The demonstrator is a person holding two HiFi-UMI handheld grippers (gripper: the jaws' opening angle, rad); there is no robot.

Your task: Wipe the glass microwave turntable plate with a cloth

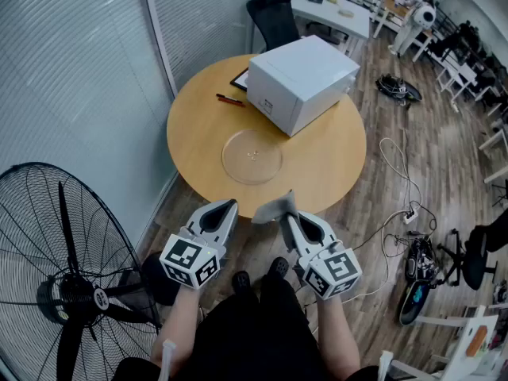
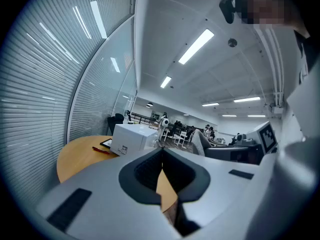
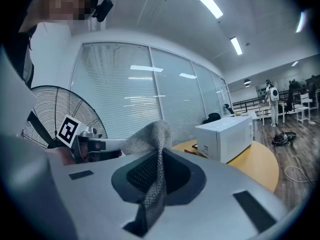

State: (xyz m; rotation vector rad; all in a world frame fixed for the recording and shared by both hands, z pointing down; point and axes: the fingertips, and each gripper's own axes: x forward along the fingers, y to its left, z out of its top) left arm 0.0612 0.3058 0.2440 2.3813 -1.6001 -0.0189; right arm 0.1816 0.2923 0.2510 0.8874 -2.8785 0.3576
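The clear glass turntable plate lies flat on the round wooden table, toward its near edge. Both grippers hover off the table, in front of its near rim. My left gripper is shut with nothing between its jaws; in the left gripper view the jaws meet in a thin line. A grey cloth is pinched in my right gripper, which is shut on it; the cloth stands up out of the closed jaws and folds over to the left.
A white microwave sits at the table's far side, with a red pen and a dark tablet to its left. A large black fan stands at lower left. Cables run over the floor on the right.
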